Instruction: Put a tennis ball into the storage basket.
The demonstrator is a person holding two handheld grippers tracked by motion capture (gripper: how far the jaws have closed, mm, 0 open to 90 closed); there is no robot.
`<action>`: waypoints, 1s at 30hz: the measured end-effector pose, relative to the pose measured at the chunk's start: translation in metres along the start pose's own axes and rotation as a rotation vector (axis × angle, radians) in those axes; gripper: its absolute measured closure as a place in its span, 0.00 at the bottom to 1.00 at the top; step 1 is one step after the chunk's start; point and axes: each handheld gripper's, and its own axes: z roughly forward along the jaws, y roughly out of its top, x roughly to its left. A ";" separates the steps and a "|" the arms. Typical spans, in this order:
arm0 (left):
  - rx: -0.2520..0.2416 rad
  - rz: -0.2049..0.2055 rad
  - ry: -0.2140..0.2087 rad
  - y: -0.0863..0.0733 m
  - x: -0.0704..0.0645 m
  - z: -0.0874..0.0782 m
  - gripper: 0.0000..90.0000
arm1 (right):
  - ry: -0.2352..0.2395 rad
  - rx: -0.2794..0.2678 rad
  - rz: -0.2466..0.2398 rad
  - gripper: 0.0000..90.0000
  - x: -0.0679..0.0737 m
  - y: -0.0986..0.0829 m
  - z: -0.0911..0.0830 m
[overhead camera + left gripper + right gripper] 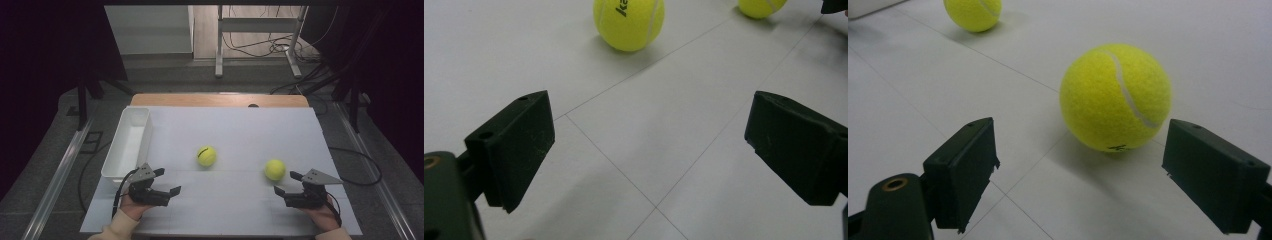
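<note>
Two yellow tennis balls lie on the white table. One ball [206, 156] [629, 22] [973, 14] rests near the middle, the other ball [275, 169] [1115, 97] [761, 7] to its right. My left gripper [167, 181] [649, 150] stands open near the front left, pointing toward the middle ball with bare table between its jaws. My right gripper [287, 183] [1080, 175] is open at the front right, its jaws just short of the right ball and apart from it.
A white rectangular bin [129, 142] stands along the table's left side, just behind my left gripper. The wooden table edge [220, 100] runs along the back, with a metal frame and cables on the floor beyond.
</note>
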 end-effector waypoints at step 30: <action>0.007 -0.016 0.015 0.025 -0.013 0.013 0.07 | 0.051 -0.036 -0.031 0.16 0.003 0.002 -0.001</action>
